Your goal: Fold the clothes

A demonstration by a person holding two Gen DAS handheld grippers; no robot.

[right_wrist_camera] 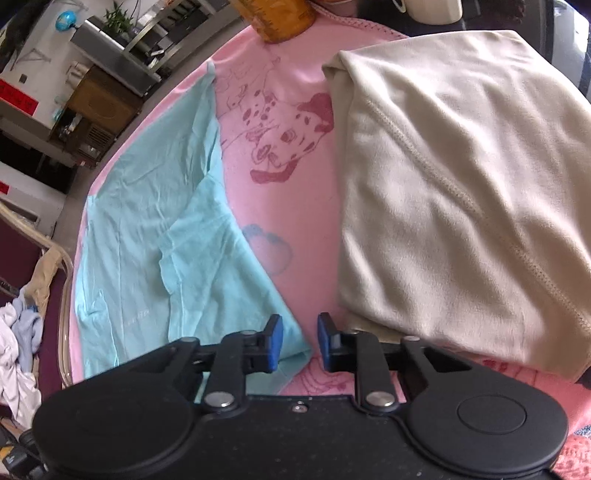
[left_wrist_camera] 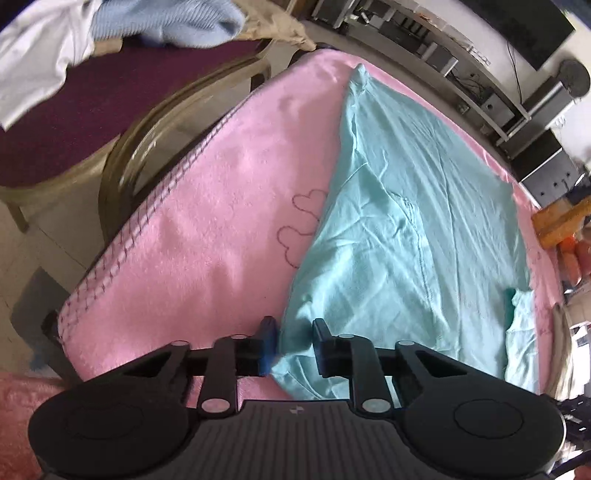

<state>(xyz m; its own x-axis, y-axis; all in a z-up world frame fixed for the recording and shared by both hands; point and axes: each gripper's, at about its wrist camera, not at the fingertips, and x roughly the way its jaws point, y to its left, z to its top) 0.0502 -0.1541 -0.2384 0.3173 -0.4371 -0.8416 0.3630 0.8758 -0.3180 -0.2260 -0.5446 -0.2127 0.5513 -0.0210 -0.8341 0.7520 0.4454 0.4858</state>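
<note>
A light teal garment (left_wrist_camera: 406, 229) lies spread on a pink blanket (left_wrist_camera: 221, 229) that covers the table. My left gripper (left_wrist_camera: 293, 341) is open over the garment's near corner, with teal cloth lying between its blue-padded fingers (left_wrist_camera: 269, 343). In the right wrist view the same teal garment (right_wrist_camera: 159, 236) reaches toward me on the left. My right gripper (right_wrist_camera: 299, 341) is open at the garment's near right corner, one finger over the cloth, the other over the pink blanket (right_wrist_camera: 295, 206). Neither gripper is closed on fabric.
A folded cream garment (right_wrist_camera: 461, 206) lies to the right on the blanket. A chair with a maroon seat (left_wrist_camera: 110, 107) holds white and pale blue clothes (left_wrist_camera: 159, 22) beyond the table's left edge. An orange jar (right_wrist_camera: 280, 18) stands at the far edge. Shelves and equipment line the room.
</note>
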